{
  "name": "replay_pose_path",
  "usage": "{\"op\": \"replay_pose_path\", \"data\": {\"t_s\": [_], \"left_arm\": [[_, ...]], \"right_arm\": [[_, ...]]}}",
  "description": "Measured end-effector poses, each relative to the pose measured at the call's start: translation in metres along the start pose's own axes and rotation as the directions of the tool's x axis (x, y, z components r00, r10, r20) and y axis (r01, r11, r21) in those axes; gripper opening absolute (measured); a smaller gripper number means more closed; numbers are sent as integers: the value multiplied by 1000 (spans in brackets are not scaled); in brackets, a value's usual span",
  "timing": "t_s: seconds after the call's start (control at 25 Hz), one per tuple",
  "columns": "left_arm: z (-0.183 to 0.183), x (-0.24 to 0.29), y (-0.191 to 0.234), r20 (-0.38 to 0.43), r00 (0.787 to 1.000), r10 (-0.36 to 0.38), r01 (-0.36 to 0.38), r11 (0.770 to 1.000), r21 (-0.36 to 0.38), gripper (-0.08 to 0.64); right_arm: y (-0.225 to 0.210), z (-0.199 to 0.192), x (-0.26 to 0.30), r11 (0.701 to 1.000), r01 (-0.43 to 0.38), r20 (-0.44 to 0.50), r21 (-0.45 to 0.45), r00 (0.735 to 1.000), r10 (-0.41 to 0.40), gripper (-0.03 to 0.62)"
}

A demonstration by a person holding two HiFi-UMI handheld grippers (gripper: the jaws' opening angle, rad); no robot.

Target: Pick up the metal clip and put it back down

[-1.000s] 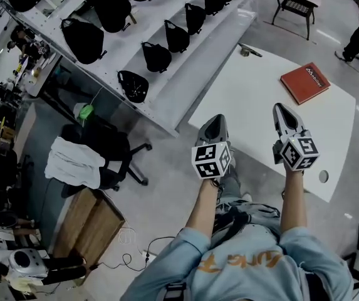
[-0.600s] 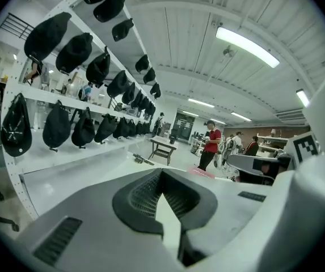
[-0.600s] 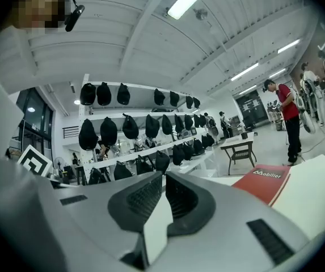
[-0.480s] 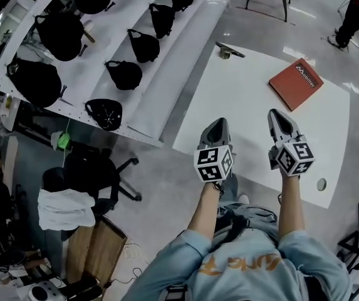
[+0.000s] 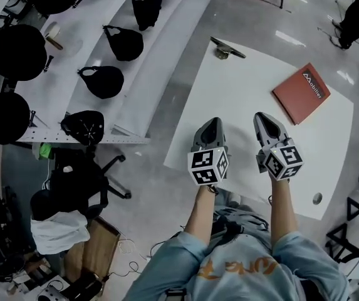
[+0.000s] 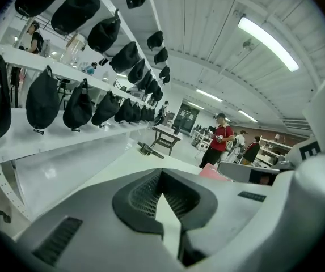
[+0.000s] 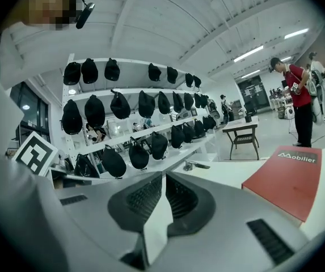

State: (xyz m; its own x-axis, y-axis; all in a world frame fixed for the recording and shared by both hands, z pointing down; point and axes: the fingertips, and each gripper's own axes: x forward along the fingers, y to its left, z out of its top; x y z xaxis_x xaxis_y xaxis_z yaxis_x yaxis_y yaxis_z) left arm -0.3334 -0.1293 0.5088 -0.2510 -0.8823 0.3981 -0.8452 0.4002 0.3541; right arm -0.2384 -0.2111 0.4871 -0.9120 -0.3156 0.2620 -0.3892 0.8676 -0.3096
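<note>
The metal clip point(image 5: 226, 47) lies at the far left corner of the white table point(image 5: 248, 93); it also shows small in the left gripper view as the clip point(image 6: 149, 149) and in the right gripper view as the clip point(image 7: 195, 165). My left gripper point(image 5: 209, 129) and right gripper point(image 5: 264, 124) hover side by side over the table's near edge, well short of the clip. Each is shut with nothing between its jaws, as seen at the left gripper point(image 6: 161, 171) and the right gripper point(image 7: 163, 175).
A red book point(image 5: 301, 93) lies at the table's far right. White shelves with several black caps point(image 5: 104, 80) run along the left. A black chair point(image 5: 79, 174) stands on the floor below them. A person in a red shirt point(image 6: 221, 143) stands beyond a small table point(image 7: 243, 134).
The head view has swung, so the table and shelves sit differently in the frame. Both grippers stay shut over the table's near edge, slightly closer together.
</note>
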Motion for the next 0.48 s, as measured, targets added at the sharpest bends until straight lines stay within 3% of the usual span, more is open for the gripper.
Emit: {"op": "replay_pose_path", "data": {"t_s": [0.2, 0.48], "left_arm": [[7, 26, 23, 2, 1000, 22, -22, 999, -33, 9], [17, 65, 45, 5, 1000, 11, -11, 997, -75, 9]], "right_arm": [[4, -5, 39, 991, -9, -75, -133, 997, -1, 40], [0, -5, 90, 982, -18, -114, -187, 993, -4, 40]]}}
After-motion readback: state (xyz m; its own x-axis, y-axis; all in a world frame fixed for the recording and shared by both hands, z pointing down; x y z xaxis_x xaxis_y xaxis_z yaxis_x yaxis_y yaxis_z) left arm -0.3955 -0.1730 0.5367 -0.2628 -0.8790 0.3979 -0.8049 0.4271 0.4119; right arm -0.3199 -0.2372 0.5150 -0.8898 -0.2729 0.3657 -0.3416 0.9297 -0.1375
